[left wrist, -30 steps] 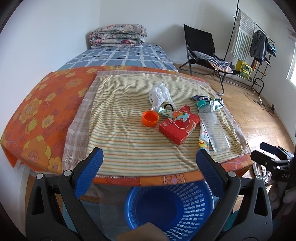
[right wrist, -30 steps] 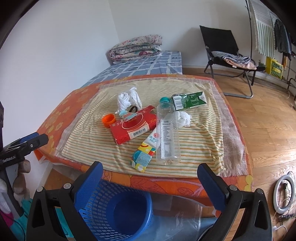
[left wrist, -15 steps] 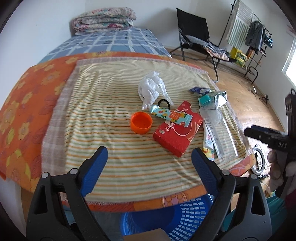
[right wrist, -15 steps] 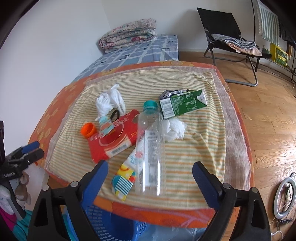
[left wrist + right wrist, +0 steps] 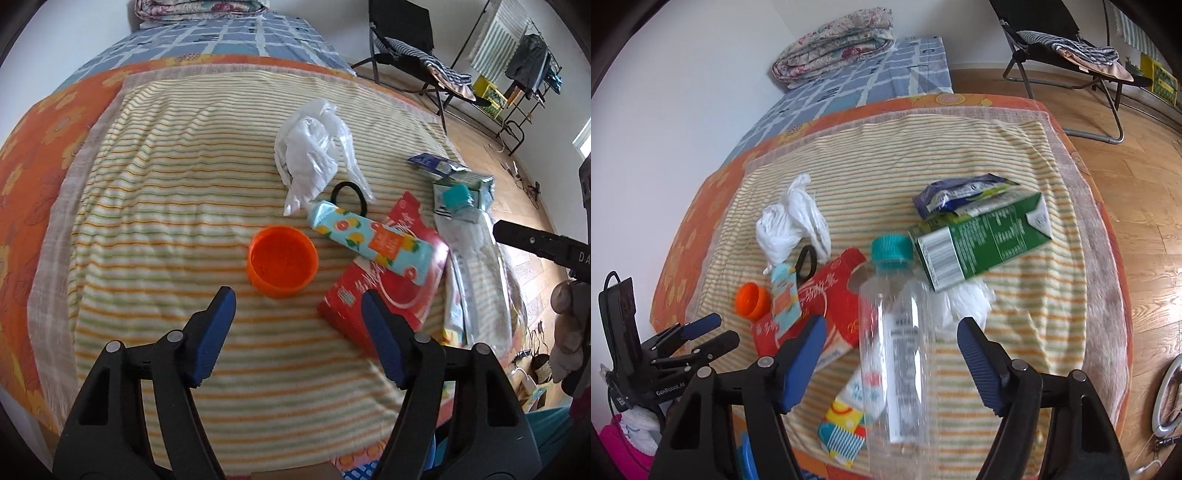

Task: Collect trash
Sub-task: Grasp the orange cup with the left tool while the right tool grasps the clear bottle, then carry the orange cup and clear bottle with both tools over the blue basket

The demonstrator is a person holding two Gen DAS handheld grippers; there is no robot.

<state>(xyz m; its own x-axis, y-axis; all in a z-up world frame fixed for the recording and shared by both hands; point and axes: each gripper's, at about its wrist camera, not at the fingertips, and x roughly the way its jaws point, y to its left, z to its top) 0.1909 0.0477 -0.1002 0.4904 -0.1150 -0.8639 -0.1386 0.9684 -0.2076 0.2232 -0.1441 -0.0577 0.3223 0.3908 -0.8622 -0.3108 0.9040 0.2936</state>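
Trash lies on the striped cloth (image 5: 166, 166). An orange cup (image 5: 282, 260) sits just ahead of my left gripper (image 5: 298, 295), whose jaws are closing with nothing between them. Beyond it are a white plastic bag (image 5: 310, 155), a black hair tie (image 5: 349, 197), a small fruit-print carton (image 5: 373, 240) and a red box (image 5: 384, 291). My right gripper (image 5: 892, 322) hovers over a clear bottle (image 5: 894, 350) with a teal cap. Its jaws are closing and the pads stand clear of the bottle. A green carton (image 5: 982, 243), a wrapper (image 5: 960, 192) and a tissue (image 5: 967, 299) lie behind.
A sliver of the blue basket (image 5: 746, 458) shows below the table's near edge. A bed with folded quilts (image 5: 834, 40) stands behind the table. A black folding chair (image 5: 402, 33) and a clothes rack (image 5: 517, 55) stand on the wood floor to the right.
Both grippers have come forward and down over the table, and the trash now looks larger. The blue basket has dropped almost out of view. Both pairs of jaws have narrowed.
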